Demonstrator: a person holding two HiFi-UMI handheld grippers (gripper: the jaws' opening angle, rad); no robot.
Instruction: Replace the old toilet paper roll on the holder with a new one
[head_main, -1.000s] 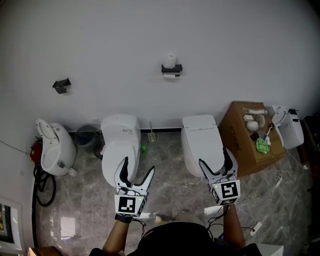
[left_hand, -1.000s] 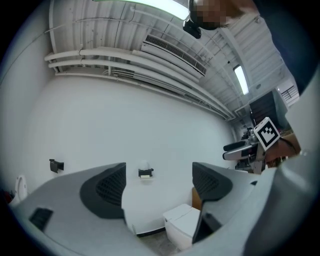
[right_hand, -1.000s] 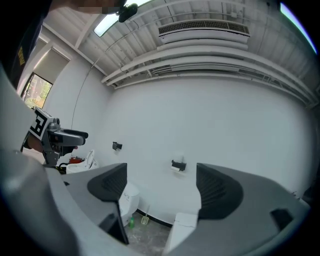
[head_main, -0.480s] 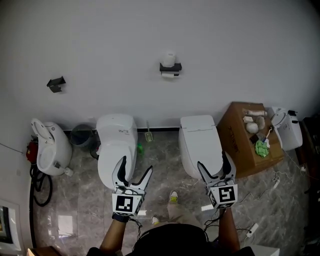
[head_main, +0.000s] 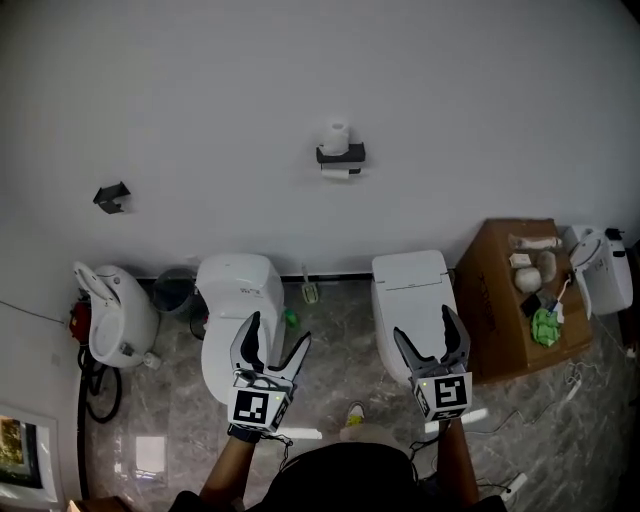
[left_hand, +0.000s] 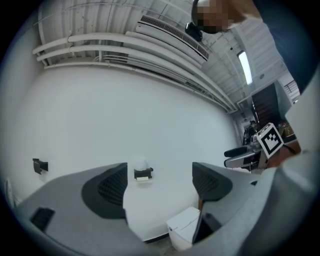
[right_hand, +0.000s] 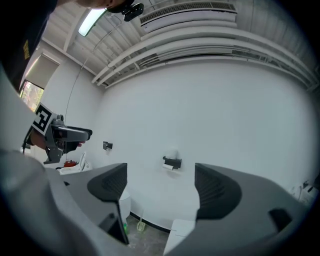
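Holder (head_main: 341, 155) sits lower in view since we shifted, still well off; left claw (head_main: 277, 331) and right claw (head_main: 422, 323) gape empty.

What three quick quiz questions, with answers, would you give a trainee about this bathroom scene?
1. True or false: the left gripper and the right gripper are both empty, jaws apart.
2. Where does the white toilet paper roll stand? A. on top of the black wall-mounted holder; B. inside the brown cardboard box; C. on a wooden shelf.
3. Fill in: the brown cardboard box sits on the person's ____ side.
Key: 1 true; 2 A; 3 right.
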